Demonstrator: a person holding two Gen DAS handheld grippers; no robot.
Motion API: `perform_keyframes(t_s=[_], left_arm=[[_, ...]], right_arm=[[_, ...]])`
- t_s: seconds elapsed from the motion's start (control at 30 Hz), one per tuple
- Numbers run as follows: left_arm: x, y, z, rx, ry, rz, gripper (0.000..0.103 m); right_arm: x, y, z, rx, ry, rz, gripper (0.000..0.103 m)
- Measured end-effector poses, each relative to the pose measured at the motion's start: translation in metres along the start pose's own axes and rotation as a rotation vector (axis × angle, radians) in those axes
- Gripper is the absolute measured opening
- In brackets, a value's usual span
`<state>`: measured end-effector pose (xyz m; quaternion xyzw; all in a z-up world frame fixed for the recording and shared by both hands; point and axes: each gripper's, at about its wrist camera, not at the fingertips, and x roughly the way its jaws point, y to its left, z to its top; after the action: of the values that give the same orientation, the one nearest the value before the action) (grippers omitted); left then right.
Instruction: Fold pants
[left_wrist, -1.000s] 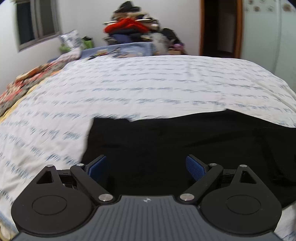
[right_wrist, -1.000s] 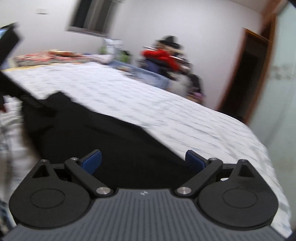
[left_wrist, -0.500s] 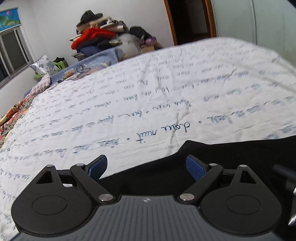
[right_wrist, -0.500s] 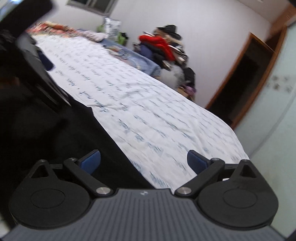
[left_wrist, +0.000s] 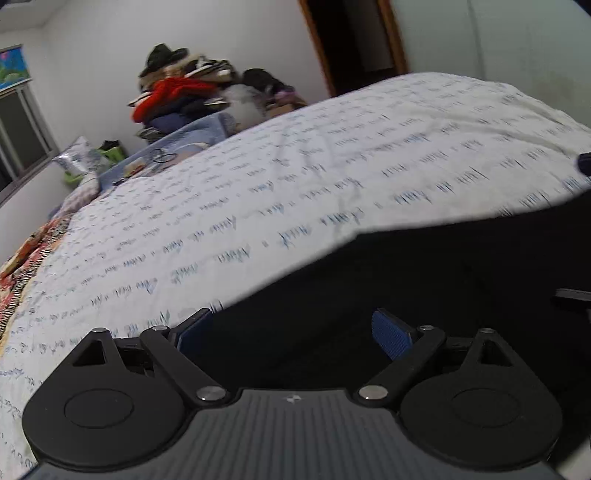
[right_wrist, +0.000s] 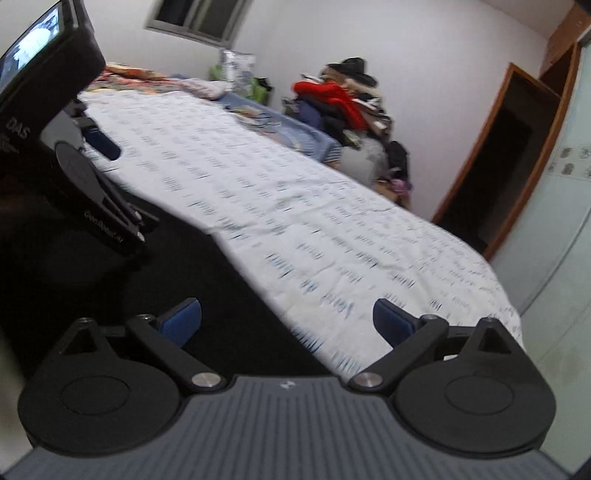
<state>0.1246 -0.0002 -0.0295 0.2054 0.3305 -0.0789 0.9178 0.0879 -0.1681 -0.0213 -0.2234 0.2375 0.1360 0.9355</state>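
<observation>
Two grippers hover low over the black pants (left_wrist: 406, 280), which lie spread on the near edge of the bed (left_wrist: 332, 155). Left gripper (left_wrist: 293, 328) and right gripper (right_wrist: 288, 323) both stand wide apart, holding nothing. No fold shows; folding seems barely begun.

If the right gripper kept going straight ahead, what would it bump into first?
Probably the white printed bedspread; the open right gripper straddles the edge of the black pants. Depth is unclear.
</observation>
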Motion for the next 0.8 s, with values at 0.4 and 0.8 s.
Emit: perform_keyframes(t_s=[0.4,0.8], left_arm=[[-0.051,-0.032,-0.018,0.075,-0.079,-0.12,0.093],[-0.04,-0.081,0.003,0.103,-0.12,-0.108,0.093]], right_arm=[[-0.047,-0.02,-0.059,0.141,0.133,-0.075,0.094],[-0.1,-0.095,-0.142,0.765,0.088,-0.028,0.067]])
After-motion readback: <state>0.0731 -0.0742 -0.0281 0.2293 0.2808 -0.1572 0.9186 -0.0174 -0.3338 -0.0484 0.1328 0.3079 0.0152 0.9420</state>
